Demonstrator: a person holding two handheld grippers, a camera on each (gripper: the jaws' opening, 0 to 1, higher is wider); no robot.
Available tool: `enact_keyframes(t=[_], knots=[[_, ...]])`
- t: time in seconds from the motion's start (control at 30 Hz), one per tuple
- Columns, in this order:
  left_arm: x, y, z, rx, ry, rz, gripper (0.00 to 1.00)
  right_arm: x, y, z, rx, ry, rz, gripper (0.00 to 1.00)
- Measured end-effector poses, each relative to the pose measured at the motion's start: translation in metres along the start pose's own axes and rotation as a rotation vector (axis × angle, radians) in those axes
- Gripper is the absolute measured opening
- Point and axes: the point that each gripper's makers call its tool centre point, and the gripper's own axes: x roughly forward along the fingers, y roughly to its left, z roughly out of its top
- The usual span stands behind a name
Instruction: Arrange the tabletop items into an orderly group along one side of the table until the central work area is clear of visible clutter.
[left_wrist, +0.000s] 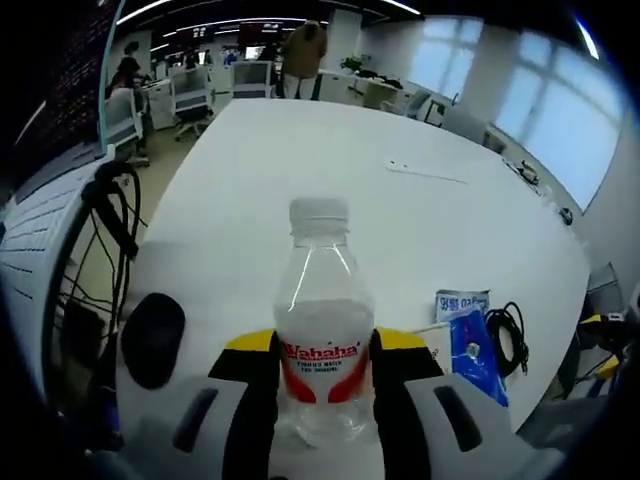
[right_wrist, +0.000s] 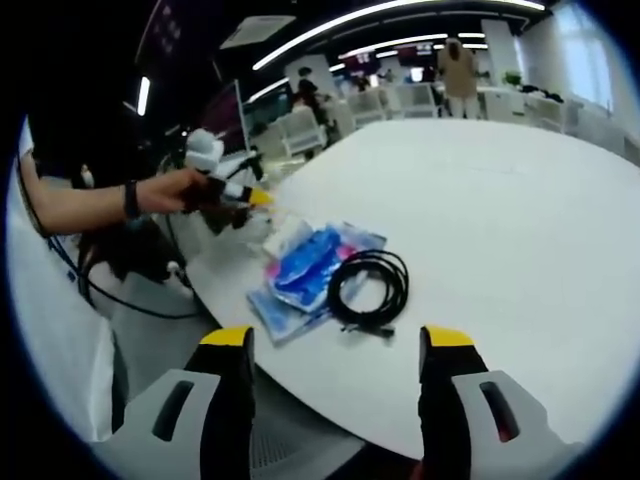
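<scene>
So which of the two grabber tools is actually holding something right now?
The left gripper: its black, yellow-tipped jaws are clamped around the clear water bottle. The right gripper has its jaws spread wide with nothing between them, facing the coiled black cable.

Beyond my tabletop I see office chairs (left_wrist: 190, 95) at far desks, and a person in a brown coat (left_wrist: 303, 55) standing at the back. Bright windows (left_wrist: 560, 130) line one wall. Ceiling light strips (right_wrist: 330, 25) run overhead. Dark cables (left_wrist: 110, 215) hang beside the table edge.

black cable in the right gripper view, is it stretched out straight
No, the black cable lies coiled in a loop on the white table, beside the blue packet.
</scene>
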Motion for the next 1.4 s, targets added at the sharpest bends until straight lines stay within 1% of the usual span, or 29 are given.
enact_keyframes(t=[0.1, 0.27, 0.43, 0.57, 0.83, 1.03, 1.17, 1.37, 1.4], knots=[[-0.004, 0.001, -0.002, 0.002, -0.006, 0.003, 0.35, 0.001, 0.002, 0.001, 0.000, -0.003, 0.004, 0.65], [-0.012, -0.002, -0.005, 0.030, -0.031, 0.004, 0.35, 0.003, 0.003, 0.000, 0.002, -0.002, 0.012, 0.64], [-0.020, -0.004, -0.009, 0.038, -0.051, 0.011, 0.35, 0.004, 0.006, 0.000, 0.000, -0.004, 0.017, 0.64], [-0.025, -0.003, -0.013, 0.030, -0.072, 0.021, 0.35, 0.005, 0.006, -0.001, 0.001, -0.005, 0.020, 0.64], [-0.034, -0.004, -0.019, 0.051, -0.088, 0.032, 0.35, 0.005, 0.006, -0.003, -0.001, -0.002, 0.026, 0.63], [-0.042, -0.005, -0.027, 0.063, -0.097, 0.038, 0.35, 0.006, 0.008, -0.002, -0.005, -0.002, 0.033, 0.63], [-0.049, -0.008, -0.036, 0.117, -0.106, 0.061, 0.35, 0.008, 0.009, -0.001, -0.006, -0.005, 0.036, 0.63], [-0.054, -0.008, -0.050, 0.109, -0.114, 0.089, 0.35, 0.008, 0.012, -0.001, -0.008, -0.004, 0.043, 0.63], [-0.055, -0.008, -0.049, 0.108, -0.128, 0.094, 0.35, 0.008, 0.012, 0.000, -0.006, -0.008, 0.045, 0.63]])
